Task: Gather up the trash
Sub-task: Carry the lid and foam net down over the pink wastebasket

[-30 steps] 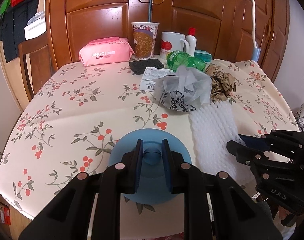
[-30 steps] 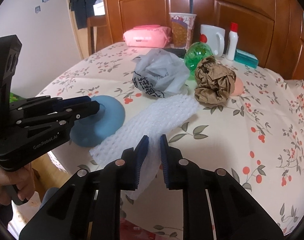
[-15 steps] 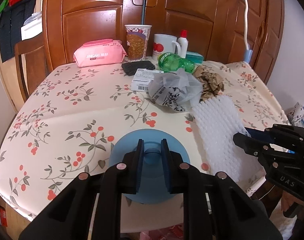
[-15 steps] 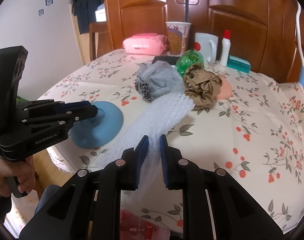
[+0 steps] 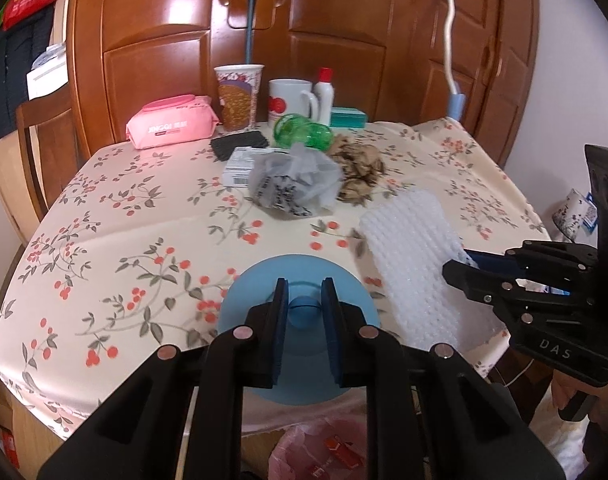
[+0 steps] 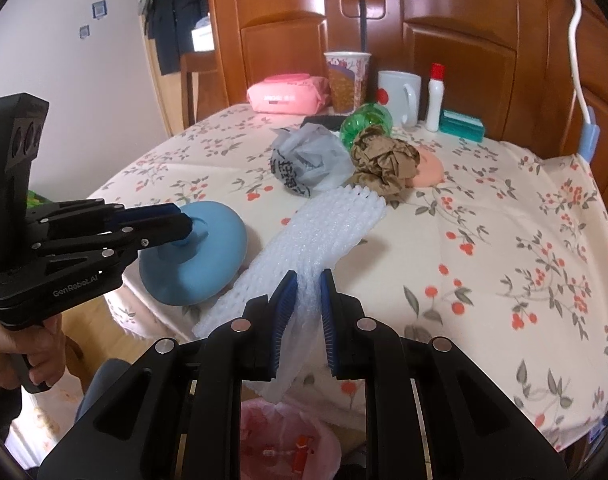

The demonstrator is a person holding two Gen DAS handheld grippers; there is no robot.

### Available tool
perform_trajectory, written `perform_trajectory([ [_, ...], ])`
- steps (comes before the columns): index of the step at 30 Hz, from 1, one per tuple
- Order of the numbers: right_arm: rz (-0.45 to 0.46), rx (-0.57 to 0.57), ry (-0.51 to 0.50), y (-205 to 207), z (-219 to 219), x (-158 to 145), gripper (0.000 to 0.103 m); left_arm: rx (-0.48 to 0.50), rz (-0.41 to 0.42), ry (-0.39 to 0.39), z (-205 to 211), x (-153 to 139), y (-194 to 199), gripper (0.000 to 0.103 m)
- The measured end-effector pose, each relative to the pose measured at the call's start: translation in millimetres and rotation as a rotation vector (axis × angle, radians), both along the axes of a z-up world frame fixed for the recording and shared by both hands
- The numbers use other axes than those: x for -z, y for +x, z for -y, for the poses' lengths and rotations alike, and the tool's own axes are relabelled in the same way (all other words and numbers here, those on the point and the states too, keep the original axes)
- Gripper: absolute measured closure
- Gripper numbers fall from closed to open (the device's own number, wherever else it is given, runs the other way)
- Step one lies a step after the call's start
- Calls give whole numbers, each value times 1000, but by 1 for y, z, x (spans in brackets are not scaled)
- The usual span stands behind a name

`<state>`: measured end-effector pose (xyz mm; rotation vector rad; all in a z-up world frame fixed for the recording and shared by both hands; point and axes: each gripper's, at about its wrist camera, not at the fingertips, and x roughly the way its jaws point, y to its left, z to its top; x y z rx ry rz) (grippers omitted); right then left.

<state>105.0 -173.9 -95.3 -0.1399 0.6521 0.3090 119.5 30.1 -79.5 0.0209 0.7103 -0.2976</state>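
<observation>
A blue round lid [image 5: 256,296] is tilted at the table's near edge, and my left gripper [image 5: 303,284] is shut on its centre knob. In the right wrist view that left gripper [image 6: 184,220] holds the blue lid [image 6: 208,268] partly past the edge. My right gripper [image 6: 305,276] is shut on a white foam net [image 6: 327,228] whose far end rests on the cloth. The left wrist view shows the foam net [image 5: 411,248] with the right gripper [image 5: 455,266] at its near end. Further back lie a grey plastic bag [image 6: 307,164], crumpled brown paper [image 6: 383,160] and a green bottle [image 5: 304,134].
A bin with a pink liner [image 6: 288,440] stands below the table's near edge. At the back are a pink wipes pack [image 5: 170,126], a paper cup [image 5: 238,96], a mug [image 5: 288,100], a white bottle [image 5: 323,96] and a teal box [image 5: 345,118]. A chair [image 5: 36,148] stands left.
Both grippers drew back toward the table's near edge, taking the blue lid and the foam net along. The pink-lined bin has come into view below.
</observation>
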Motion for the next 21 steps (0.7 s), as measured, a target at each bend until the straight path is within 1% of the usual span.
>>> perform_trajectory([
  [7,3,-1,-4,-40,5,0,86,47,3,-7,14,-6,-38,86],
  [12,-9,-4,-17,-77,7,7,86,75,-12,3,21,0,-68,86],
  [18,-55,-16,-24,-115,7,27,86,102,-64,0,26,21,-105,86],
  [21,-96,-28,-27,-128,4,45,86,110,-106,3,29,42,-122,86],
])
